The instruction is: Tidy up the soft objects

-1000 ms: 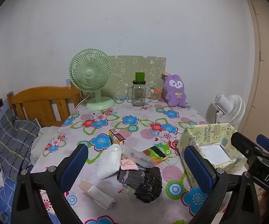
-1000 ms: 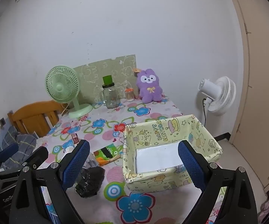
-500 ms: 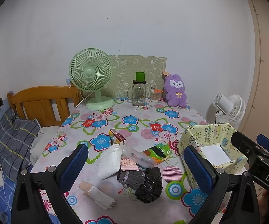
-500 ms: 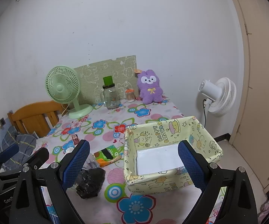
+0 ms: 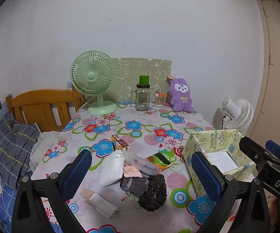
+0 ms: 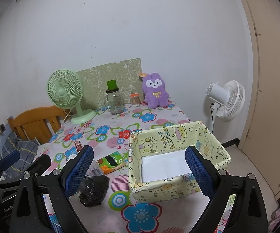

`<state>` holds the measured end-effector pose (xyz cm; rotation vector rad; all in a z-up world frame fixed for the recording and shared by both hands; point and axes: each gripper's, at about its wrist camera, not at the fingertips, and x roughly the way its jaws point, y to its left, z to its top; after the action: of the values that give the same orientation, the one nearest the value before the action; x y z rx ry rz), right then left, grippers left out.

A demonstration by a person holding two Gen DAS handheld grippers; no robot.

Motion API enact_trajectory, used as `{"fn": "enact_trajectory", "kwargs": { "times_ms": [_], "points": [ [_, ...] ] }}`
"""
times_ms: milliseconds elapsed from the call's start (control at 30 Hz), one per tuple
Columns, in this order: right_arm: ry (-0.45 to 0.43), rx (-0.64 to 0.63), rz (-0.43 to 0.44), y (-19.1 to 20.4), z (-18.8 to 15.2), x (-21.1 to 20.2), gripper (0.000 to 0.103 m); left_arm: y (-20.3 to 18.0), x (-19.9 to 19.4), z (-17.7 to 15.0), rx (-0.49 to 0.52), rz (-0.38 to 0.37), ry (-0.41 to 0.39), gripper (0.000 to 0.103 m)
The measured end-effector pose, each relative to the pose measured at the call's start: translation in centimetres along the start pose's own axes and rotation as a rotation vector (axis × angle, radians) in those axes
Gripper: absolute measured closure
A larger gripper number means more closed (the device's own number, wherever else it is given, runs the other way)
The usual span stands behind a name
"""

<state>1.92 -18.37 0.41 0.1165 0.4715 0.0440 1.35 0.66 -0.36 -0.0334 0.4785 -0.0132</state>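
My left claw (image 5: 141, 171) hangs above the near edge of the tabletop (image 5: 151, 120) with its jaws spread wide and nothing between them; my right claw (image 6: 139, 171) is likewise wide apart and empty, framing the yellow cartoon box (image 6: 178, 136) at the lower centre of its view.

In the left view, the soft things lie in a heap at lower centre, right between my blue pads (image 5: 77, 172): a grey knit piece (image 5: 134, 184) touching a crumpled black bag (image 5: 155, 192), a white pouch (image 5: 111, 169) just to their left, and a rolled white and beige cloth (image 5: 99, 202) nearest me. A clear plastic sleeve (image 5: 142, 162) and a green packet (image 5: 163, 158) sit behind the heap.

I judge all of these light and limp. The knit should bunch and hold well if I pinch it at its thickest fold. The black bag looks glossy and probably slippery, so I'd take a deep bite into its middle. The roll may unwind; I'd grip across its middle.

The box, apparently holding only a white liner (image 6: 165, 166), stands just to the right of the heap, and I take it for the destination.
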Motion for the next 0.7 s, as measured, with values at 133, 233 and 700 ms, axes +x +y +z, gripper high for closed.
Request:
{"fn": "enact_trajectory", "kwargs": {
  "times_ms": [133, 233, 700],
  "points": [
    [0.000, 0.001, 0.000, -0.08, 0.01, -0.02, 0.006, 0.02, 0.00, 0.05, 0.000, -0.001, 0.001, 0.001],
    [0.001, 0.001, 0.001, -0.08, 0.03, -0.02, 0.006, 0.01, 0.00, 0.01, 0.000, -0.001, 0.000, 0.001],
    [-0.006, 0.002, -0.007, -0.21, 0.15, -0.36, 0.006, -0.13, -0.12, 0.02, -0.001, -0.003, -0.002, 0.001]
  ]
}}
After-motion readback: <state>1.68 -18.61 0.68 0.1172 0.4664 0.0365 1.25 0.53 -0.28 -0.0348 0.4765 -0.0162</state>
